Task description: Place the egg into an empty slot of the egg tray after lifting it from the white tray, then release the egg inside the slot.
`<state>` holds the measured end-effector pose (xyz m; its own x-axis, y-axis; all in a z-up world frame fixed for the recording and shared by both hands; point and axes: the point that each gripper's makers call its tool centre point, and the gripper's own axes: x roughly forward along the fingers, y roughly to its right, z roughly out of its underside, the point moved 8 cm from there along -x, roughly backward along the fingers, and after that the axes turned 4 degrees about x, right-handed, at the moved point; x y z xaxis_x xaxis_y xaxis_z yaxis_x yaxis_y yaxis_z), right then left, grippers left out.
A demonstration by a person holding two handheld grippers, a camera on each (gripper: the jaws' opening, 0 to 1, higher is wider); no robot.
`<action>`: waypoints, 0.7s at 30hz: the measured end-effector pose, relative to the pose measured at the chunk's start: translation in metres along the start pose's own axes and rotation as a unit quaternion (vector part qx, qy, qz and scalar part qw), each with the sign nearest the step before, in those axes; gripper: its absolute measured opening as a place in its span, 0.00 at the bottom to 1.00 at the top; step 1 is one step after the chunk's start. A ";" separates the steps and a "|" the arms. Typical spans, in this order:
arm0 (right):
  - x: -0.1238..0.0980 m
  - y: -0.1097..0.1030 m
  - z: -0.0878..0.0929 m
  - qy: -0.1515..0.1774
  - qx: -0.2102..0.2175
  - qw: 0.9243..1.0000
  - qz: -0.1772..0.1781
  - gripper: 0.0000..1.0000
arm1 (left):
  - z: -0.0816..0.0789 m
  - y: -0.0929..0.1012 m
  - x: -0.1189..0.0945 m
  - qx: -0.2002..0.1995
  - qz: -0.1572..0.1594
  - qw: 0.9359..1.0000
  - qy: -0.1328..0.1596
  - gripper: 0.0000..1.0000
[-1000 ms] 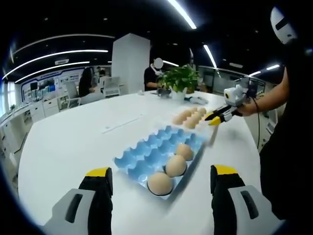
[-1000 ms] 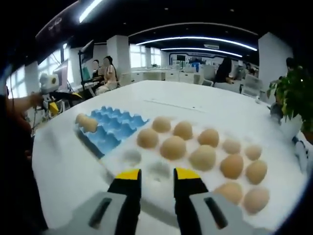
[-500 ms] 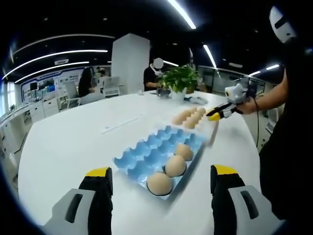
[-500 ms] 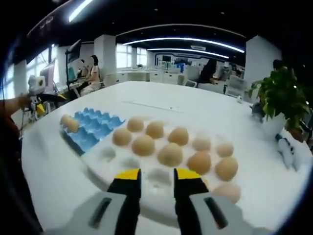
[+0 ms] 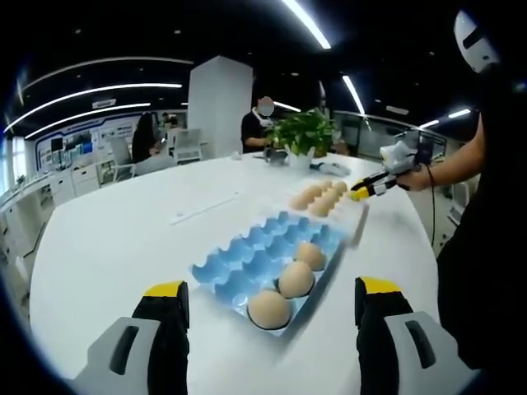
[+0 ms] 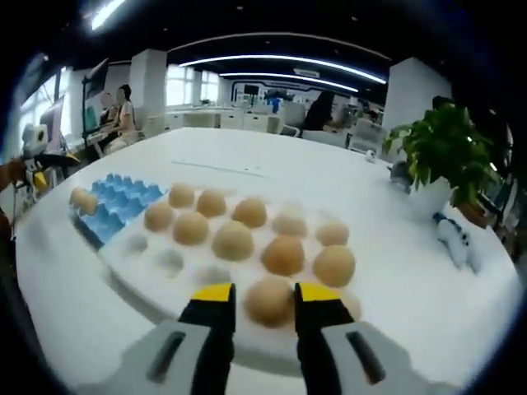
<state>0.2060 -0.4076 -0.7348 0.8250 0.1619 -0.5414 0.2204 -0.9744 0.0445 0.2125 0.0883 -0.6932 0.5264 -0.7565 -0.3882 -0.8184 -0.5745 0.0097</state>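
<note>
Egg (image 6: 268,299) upright in white tray (image 6: 156,288), between right gripper (image 6: 265,298) fingers (image 6: 216,295)

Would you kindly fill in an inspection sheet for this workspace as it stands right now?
Surface: white table, mostly bare.
Job's things: blue egg tray holding three eggs, other slots free; white tray with many eggs.
Clutter: potted plant; a thin flat strip on the table.
Grippers: right gripper low over the white tray, jaws either side of an egg, contact unclear; left gripper open, holding nothing.
Cables: nothing seen.
Surroundings: open office, people seated at desks behind.
</note>
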 end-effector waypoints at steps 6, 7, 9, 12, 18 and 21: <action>0.005 0.005 0.002 -0.005 0.022 1.000 0.001 0.26 | 0.001 0.000 -0.001 -0.002 -0.002 1.000 -0.004 0.83; 0.006 0.005 0.002 -0.005 0.036 0.999 -0.001 0.25 | 0.001 0.000 -0.002 -0.002 -0.002 1.000 -0.004 0.83; 0.005 0.004 0.001 -0.010 0.019 1.000 0.001 0.25 | 0.001 0.000 -0.002 -0.002 -0.003 1.000 -0.005 0.83; 0.005 0.003 -0.001 -0.015 0.021 1.000 0.008 0.23 | 0.001 0.000 -0.002 -0.003 -0.003 1.000 -0.007 0.83; -0.008 0.002 -0.010 0.008 0.017 1.000 0.019 0.23 | 0.001 0.001 -0.001 -0.003 -0.004 1.000 -0.007 0.83; -0.012 0.001 -0.016 0.018 0.028 0.999 0.012 0.23 | 0.002 0.002 0.000 -0.005 -0.003 1.000 -0.009 0.83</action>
<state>0.2044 -0.4079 -0.7152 0.8480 0.1419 -0.5107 0.1705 -0.9853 0.0094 0.2104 0.0882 -0.6953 0.5270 -0.7478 -0.4039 -0.8133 -0.5817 0.0158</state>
